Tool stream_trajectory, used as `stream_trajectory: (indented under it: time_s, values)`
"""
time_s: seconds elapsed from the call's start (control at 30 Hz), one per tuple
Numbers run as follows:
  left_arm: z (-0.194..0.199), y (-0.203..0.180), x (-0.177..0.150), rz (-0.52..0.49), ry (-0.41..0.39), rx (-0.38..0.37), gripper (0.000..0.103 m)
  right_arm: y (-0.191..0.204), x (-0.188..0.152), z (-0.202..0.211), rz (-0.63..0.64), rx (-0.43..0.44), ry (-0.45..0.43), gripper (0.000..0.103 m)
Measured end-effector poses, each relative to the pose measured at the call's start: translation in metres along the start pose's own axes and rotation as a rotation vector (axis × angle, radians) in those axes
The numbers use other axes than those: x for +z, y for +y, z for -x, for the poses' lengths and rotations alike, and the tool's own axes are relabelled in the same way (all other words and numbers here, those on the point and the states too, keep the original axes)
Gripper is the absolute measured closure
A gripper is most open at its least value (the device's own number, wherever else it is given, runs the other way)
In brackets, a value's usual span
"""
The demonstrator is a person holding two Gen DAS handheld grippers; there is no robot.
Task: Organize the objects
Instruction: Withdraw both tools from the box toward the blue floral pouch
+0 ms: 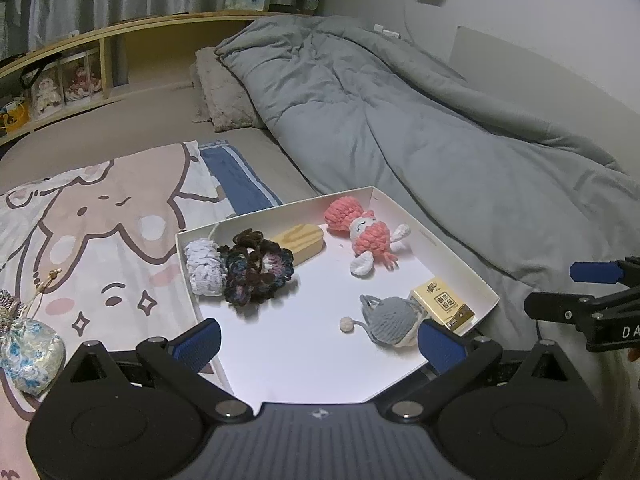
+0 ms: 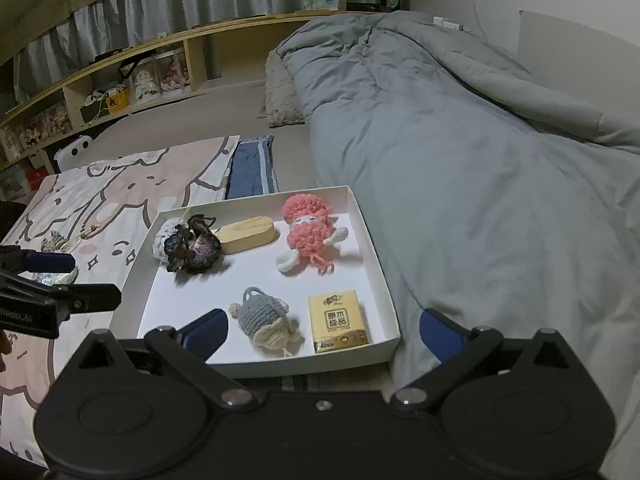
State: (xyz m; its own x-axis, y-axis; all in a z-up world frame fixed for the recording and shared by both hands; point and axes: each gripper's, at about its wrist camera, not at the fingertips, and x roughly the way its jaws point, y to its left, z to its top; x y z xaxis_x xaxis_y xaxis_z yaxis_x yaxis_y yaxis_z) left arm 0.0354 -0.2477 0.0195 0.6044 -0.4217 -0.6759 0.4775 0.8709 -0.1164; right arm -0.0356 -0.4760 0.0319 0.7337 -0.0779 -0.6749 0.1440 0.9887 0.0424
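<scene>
Nearest to me are the two grippers, both tilted down at the bed: the left gripper (image 1: 320,340) and the right gripper (image 2: 322,334) each have their blue-padded jaws spread wide apart, with nothing pinched between them. I'd judge both are between picks, backed off to the near edge of the shallow white cardboard tray (image 2: 370,236) that serves as the collecting place.

Five soft or boxy things already lie flat and spaced out in it. At the back are a dark crocheted pouch (image 2: 192,248) leaning on a pale knitted piece and touching a smooth, rounded wooden block (image 2: 248,234), and a fuzzy pink yarn doll (image 2: 308,236) with white limbs. At the front lie a grey knitted cat-eared pouch (image 2: 260,314) and a glossy yellow tissue pack (image 2: 340,320).

Outside the tray, on the cartoon-printed blanket (image 1: 100,216) to the left, one floral drawstring sachet (image 1: 30,354) sits alone — likely the last item to gather. A rumpled grey duvet (image 1: 400,120) fills the right.
</scene>
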Motion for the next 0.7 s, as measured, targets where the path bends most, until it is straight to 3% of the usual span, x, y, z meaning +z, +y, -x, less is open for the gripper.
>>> stream_trajectory:
  time_s: [0.4,0.7]
  values:
    - [0.017,0.030,-0.003,0.029,-0.033,0.032,0.000,0.014,0.007,-0.003,0.017,-0.042,-0.024,0.000]
    - [0.040,0.070,0.002,0.064,-0.073,0.104,0.000,0.057,0.028,-0.012,0.091,0.010,-0.062,0.000]
